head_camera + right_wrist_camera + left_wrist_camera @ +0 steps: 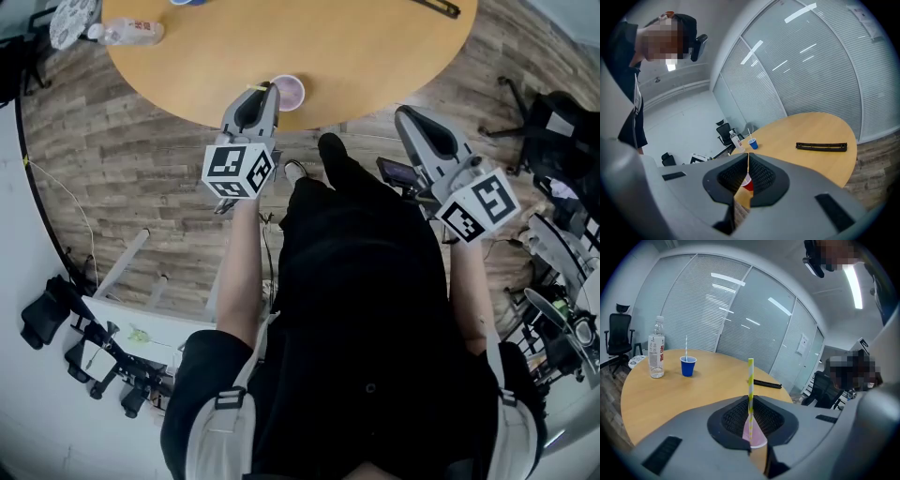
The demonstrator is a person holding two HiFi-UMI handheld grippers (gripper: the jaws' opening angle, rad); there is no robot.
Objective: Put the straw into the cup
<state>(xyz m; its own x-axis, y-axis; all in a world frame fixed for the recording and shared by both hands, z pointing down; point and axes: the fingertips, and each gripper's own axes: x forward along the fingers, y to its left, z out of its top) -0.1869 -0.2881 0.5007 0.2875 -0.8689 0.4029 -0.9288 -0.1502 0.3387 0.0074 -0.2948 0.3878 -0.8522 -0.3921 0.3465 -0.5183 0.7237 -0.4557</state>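
A small pink cup (pixel 291 91) stands near the round wooden table's (pixel 375 47) front edge. My left gripper (pixel 269 90) reaches to the cup's left side, shut on a yellow-and-white striped straw (pixel 750 380) that stands upright between its pads (pixel 736 416). In the left gripper view the straw's lower part runs down in front of the pink cup (pixel 757 436); whether its end is inside I cannot tell. My right gripper (pixel 405 114) hangs off the table to the right, jaws together and empty, with the cup (pixel 746 183) showing red through them.
Far across the table stand a blue cup with a straw (pixel 687 366), a water bottle (pixel 656 355) and a black bar (pixel 767 384). Office chairs (pixel 553 131) stand around the table. The person's dark-clothed body (pixel 366 281) fills the space between the grippers.
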